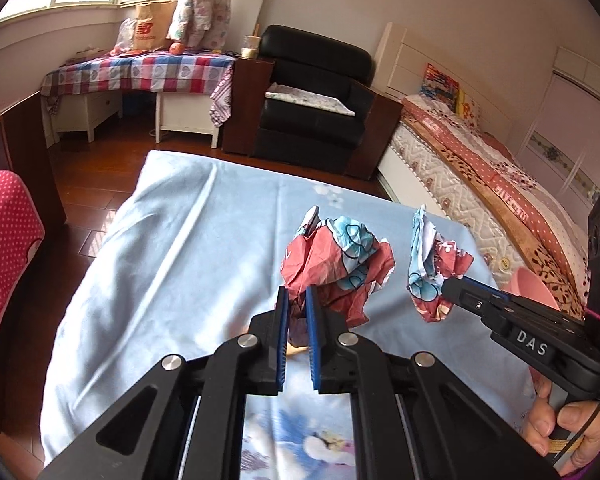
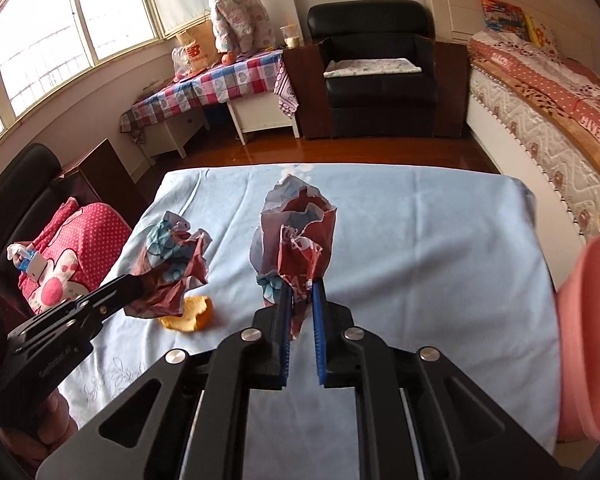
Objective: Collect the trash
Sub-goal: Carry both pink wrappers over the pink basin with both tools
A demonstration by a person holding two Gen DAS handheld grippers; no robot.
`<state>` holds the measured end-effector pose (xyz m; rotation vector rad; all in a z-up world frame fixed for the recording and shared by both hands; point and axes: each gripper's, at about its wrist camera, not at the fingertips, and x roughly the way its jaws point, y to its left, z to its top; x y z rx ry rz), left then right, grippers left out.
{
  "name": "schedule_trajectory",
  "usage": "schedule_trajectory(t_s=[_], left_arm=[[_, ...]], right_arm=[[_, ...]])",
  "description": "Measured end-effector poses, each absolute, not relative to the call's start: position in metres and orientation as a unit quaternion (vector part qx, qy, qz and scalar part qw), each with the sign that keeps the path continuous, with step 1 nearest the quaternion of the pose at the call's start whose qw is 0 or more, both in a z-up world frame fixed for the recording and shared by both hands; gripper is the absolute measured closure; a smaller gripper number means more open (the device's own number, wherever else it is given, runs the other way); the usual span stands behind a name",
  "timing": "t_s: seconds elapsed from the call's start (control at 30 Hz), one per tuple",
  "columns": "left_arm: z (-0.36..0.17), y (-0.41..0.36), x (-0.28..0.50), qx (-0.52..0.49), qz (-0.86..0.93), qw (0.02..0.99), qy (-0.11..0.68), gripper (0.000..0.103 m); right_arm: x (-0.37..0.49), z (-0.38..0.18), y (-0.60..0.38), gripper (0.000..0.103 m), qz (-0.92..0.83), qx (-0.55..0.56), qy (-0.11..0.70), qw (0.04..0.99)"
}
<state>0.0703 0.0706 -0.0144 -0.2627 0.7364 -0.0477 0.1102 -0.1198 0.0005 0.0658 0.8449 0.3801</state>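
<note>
My left gripper (image 1: 296, 296) is shut on a crumpled red and blue paper wad (image 1: 339, 256) and holds it above the light blue tablecloth (image 1: 160, 260). The same wad shows in the right wrist view (image 2: 172, 256), held by the left gripper (image 2: 134, 280). My right gripper (image 2: 301, 282) is shut on a second crumpled red and blue paper (image 2: 296, 232), lifted off the cloth; it also shows in the left wrist view (image 1: 431, 268) with the right gripper (image 1: 449, 286) on it. An orange peel (image 2: 192, 314) lies on the cloth under the left wad.
A pink bin (image 2: 587, 332) stands at the table's right edge, also in the left wrist view (image 1: 531, 286). A black armchair (image 2: 379, 64), a bed (image 2: 559, 100) and a checked-cloth table (image 2: 208, 84) stand beyond. A red dotted cushion (image 2: 72, 252) lies left.
</note>
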Motion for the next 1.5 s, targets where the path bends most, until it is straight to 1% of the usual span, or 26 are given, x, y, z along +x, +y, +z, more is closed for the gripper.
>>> schedule_trajectory(t_s=[0.3,0.7,1.03,1.3,1.5], left_arm=[[-0.003,0.007,0.073,-0.105,-0.059,0.923,0.365,0.095],[0.012,-0.081,0.080,-0.059,-0.109,0.923,0.363,0.095],[0.019,-0.130,0.090,-0.046,-0.138,0.919,0.368,0.095],[0.027,-0.177,0.093,-0.019,-0.170,0.918,0.357,0.095],[0.021,-0.212,0.096,-0.001,-0.193,0.912,0.363,0.095]], right_arm=[[0.086,0.012,-0.177,0.093,0.147,0.033,0.395,0.906],[0.068,0.017,-0.267,0.093,0.079,0.064,0.383,0.918],[0.064,0.025,-0.331,0.093,0.028,0.080,0.369,0.926],[0.060,0.018,-0.374,0.093,-0.011,0.089,0.368,0.925],[0.059,0.008,-0.390,0.093,-0.025,0.097,0.378,0.921]])
